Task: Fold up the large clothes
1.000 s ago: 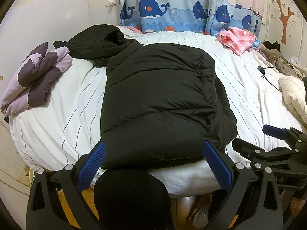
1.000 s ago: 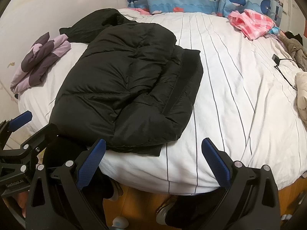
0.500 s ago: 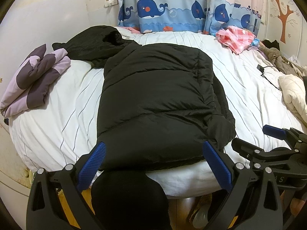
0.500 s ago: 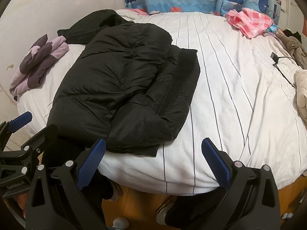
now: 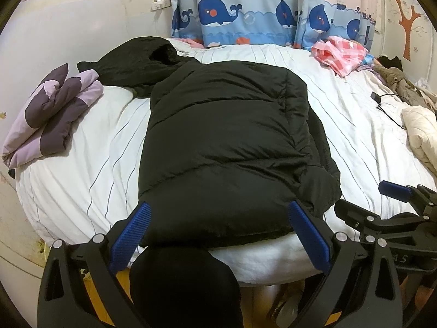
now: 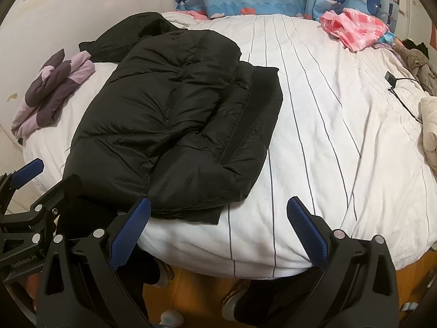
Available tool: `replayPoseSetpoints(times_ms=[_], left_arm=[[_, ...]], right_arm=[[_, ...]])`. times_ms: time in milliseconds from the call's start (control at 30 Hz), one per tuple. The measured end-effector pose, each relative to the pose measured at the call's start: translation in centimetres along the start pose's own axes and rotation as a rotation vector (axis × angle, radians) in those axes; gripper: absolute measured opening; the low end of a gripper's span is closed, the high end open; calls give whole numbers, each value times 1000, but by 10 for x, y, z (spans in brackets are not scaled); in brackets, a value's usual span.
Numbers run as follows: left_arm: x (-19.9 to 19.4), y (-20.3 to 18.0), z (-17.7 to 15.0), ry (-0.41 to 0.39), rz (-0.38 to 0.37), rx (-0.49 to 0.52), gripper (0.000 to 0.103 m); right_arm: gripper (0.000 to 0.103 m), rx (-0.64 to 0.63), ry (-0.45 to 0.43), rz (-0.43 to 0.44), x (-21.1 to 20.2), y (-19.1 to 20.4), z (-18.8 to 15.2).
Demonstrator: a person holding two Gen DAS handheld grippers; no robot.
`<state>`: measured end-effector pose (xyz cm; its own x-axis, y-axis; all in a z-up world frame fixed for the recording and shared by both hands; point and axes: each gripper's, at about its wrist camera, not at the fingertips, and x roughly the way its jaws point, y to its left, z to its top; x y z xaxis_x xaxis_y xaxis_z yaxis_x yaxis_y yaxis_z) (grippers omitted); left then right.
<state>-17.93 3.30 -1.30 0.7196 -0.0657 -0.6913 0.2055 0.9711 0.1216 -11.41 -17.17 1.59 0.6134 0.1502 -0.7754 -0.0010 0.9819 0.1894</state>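
Black puffer jacket [image 5: 224, 147] folded lengthwise on striped bed [image 6: 327, 125], near front edge.
Left gripper [image 5: 218, 235] and right gripper [image 6: 218, 232] both spread wide, holding nothing; jacket hood end partly hidden behind body, sleeves tucked out of sight.

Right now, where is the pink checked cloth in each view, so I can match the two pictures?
Left wrist view: the pink cloth lies upper right, at the far edge of the bed, below the whale curtain.
Right wrist view: the pink cloth lies upper right, again at the far edge.
Shared landmark: the black jacket, centre in the left view, left of centre in the right.
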Motion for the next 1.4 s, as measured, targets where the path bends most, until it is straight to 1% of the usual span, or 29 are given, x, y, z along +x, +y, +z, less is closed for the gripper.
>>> replayPoseSetpoints(times_ms=[500, 700, 1167, 1233, 1300, 1367, 1400], left_arm=[[7, -1, -6, 19, -13, -21, 97], [10, -3, -7, 30, 7, -7, 97], [13, -5, -7, 34, -7, -10, 97], [15, -5, -7, 39, -15, -16, 97], [16, -5, -6, 43, -6, -15, 97], [20, -6, -5, 72, 9, -11, 97], [22, -5, -5, 88, 4, -13, 97]], right_arm=[[96, 5, 7, -3, 6, -2, 0], [96, 3, 14, -2, 10, -3, 0], [96, 1, 22, -1, 15, -4, 2], [96, 2, 22, -1, 15, -3, 2], [96, 3, 24, -1, 16, -4, 2], [96, 2, 26, -3, 18, -4, 2], [96, 3, 28, -1, 19, -5, 3]])
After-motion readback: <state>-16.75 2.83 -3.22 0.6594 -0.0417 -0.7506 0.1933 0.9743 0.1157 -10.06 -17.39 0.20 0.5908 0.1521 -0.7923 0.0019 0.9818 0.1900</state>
